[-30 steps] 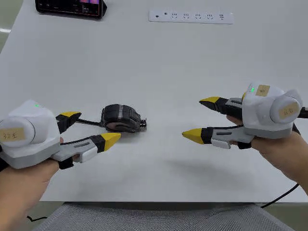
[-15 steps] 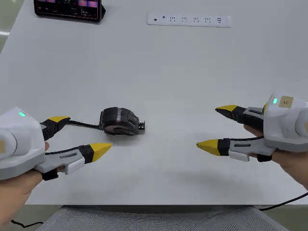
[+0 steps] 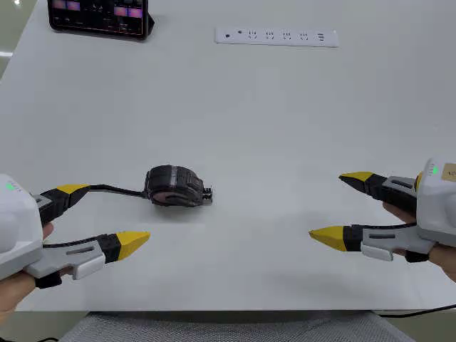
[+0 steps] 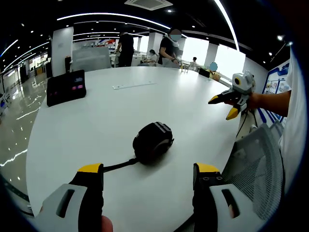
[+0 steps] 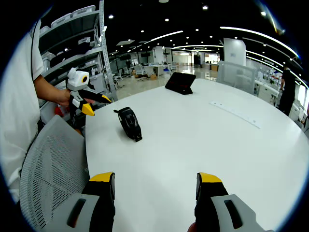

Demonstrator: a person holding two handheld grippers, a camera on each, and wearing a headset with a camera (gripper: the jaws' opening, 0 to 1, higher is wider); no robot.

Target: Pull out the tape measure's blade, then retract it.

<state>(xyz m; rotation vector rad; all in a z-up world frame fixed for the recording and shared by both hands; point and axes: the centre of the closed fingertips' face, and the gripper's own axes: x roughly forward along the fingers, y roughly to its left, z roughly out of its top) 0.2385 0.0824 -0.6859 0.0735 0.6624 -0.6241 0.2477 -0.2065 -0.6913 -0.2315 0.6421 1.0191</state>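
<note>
Noting the head view first: a black, rounded tape measure (image 3: 174, 187) with a ribbed shell lies on the white tabletop (image 3: 271, 114), left of centre of the frame. Its small metal hook tab (image 3: 209, 192) points toward the frame's right and a thin black cord (image 3: 117, 189) trails toward the left. The blade looks fully wound in.
- Left gripper (image 3: 107, 214), lower left: jaws spread wide, empty, housing clear of both tips. The cord's end reaches the upper jaw; cannot tell whether it touches.
- Right gripper (image 3: 340, 205), lower right: jaws likewise parted, holding nothing, well apart from the tape measure.
- Long white power strip (image 3: 274, 35) at top centre; dark tablet-like device (image 3: 96, 14) at upper left.

Left gripper view: the tape measure (image 4: 153, 140) sits at centre, just beyond the yellow tips, with the cord running down toward the left-hand jaw. The right gripper (image 4: 223, 107) is at the right edge, spread.

Right gripper view: the tape measure (image 5: 129, 123) is left of centre, hook tab (image 5: 137, 138) toward the camera. The left gripper (image 5: 98, 105) is beyond it at left.

Judgement:
- The housing is rigid and compact, and probably weighty for its size.
- The ribbed shell should hold well if clamped across its flat sides.
- The hook tab is thin and small and needs an exact pinch.
- The blade is likely springy and may snap back on release.
</note>
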